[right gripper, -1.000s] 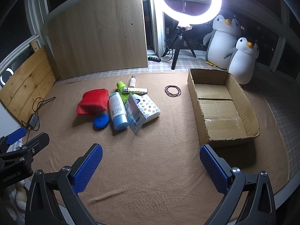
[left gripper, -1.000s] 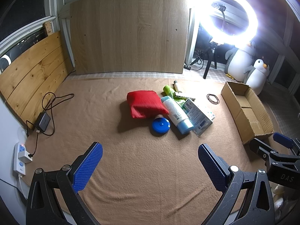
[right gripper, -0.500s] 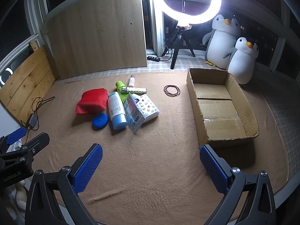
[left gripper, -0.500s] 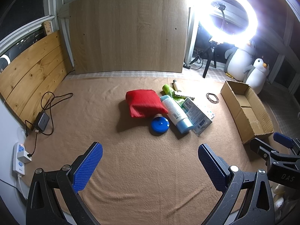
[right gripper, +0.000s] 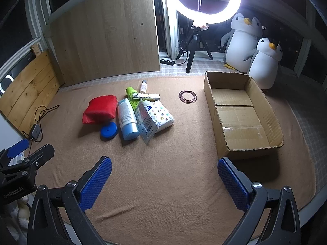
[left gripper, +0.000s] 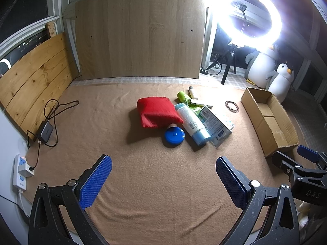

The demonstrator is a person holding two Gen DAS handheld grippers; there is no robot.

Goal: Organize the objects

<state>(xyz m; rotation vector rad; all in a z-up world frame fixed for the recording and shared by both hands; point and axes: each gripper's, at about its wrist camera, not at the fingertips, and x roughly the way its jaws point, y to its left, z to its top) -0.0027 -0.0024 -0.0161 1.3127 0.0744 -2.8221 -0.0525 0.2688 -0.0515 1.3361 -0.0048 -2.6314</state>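
1. Both tools hang over the near edge of the tan fleece blanket (right gripper: 163, 183), and nothing is gripped. The left gripper (left gripper: 163, 175), black-framed with blue ribbed pads, has its jaws wide apart over bare cloth. The right gripper (right gripper: 164, 175), of the same build, is spread just as wide and holds nothing.

2. By my read the task is at its very start: the open brown cardboard box (right gripper: 241, 120) on the right side of the blanket has nothing in it.

3. The things to be sorted lie in a loose heap mid-blanket, well apart from the box:
   - a soft red fabric pouch (right gripper: 100, 109)
   - a flat round blue lid (right gripper: 109, 130) just in front of the pouch
   - a white and light-blue plastic tube (right gripper: 127, 119) lying on its side
   - a white carton printed with small coloured stickers (right gripper: 155, 118), tilted against the tube
   - a lime-green bottle (right gripper: 131, 96), a slim patterned stick (right gripper: 146, 96) and a small white bottle (right gripper: 143, 86) behind them

4. A coil of thin dark rubber bands (right gripper: 187, 96) sits alone between heap and box.

5. Next move, as I judge it: either gripper must travel forward to the heap. The tube or the carton at the near edge looks easiest, since the jaws are already wide enough to straddle either.

6. The carry would then go right, to the box.
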